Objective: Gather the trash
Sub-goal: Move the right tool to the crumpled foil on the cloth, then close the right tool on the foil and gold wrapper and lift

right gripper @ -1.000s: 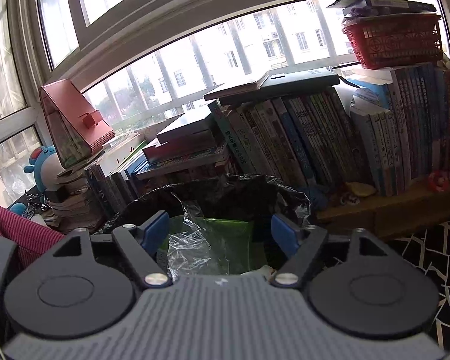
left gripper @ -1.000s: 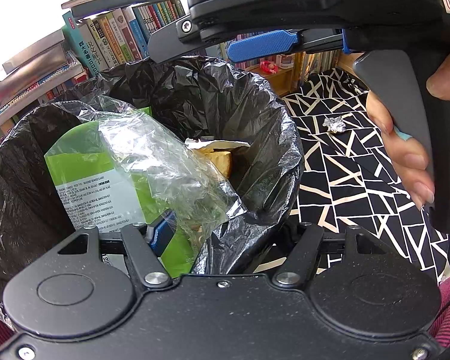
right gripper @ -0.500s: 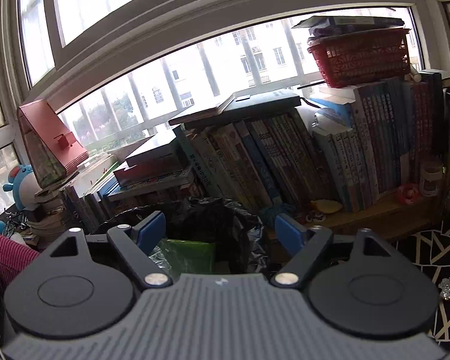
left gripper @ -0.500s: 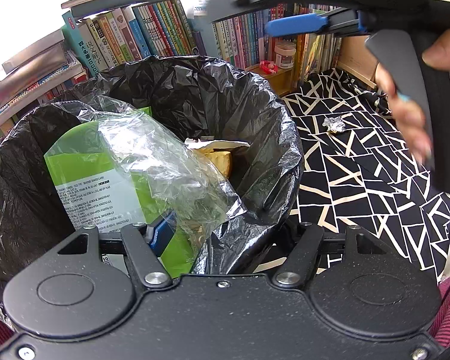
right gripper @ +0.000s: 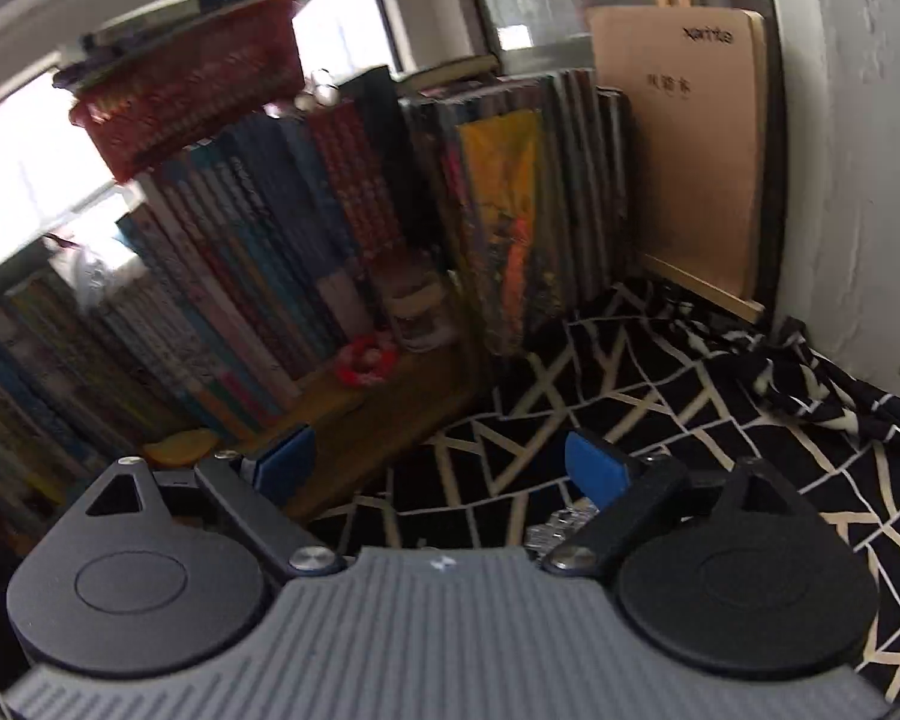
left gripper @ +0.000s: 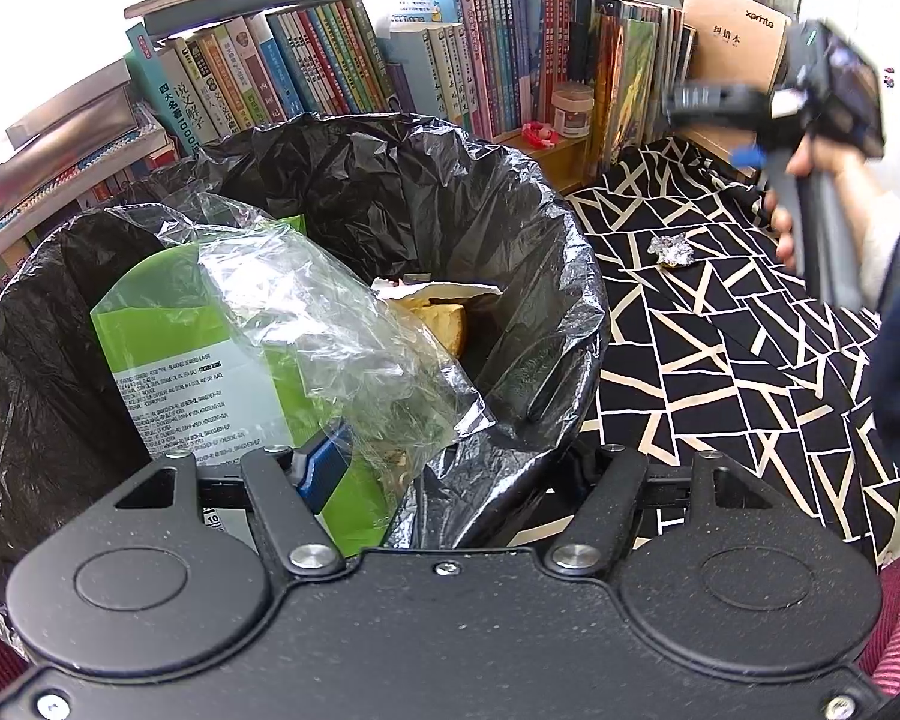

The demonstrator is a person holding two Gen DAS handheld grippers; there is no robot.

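Note:
A bin lined with a black bag (left gripper: 510, 228) fills the left wrist view. It holds a green carton (left gripper: 168, 330), clear plastic wrap (left gripper: 330, 324) and a yellowish scrap (left gripper: 444, 324). My left gripper (left gripper: 450, 468) clamps the bag-covered rim: one blue finger (left gripper: 324, 462) is inside and the other is hidden outside. A crumpled foil ball (left gripper: 672, 251) lies on the black-and-white cloth (left gripper: 720, 360). My right gripper (left gripper: 744, 150), blurred, hovers just beyond it. In the right wrist view that gripper (right gripper: 441, 462) is opening with nothing between its jaws, and the foil ball (right gripper: 561, 525) peeks under its right finger.
A row of upright books (left gripper: 390, 72) lines the back behind the bin. A white jar (left gripper: 572, 111) and a red trinket (left gripper: 540, 133) sit on the wooden ledge. A brown board (right gripper: 678, 144) leans in the corner by the wall. A red basket (right gripper: 192, 96) tops the books.
My right gripper left its place above the bin and swung right and down over the patterned cloth, its jaws spreading wider. The left gripper and the bin stayed put.

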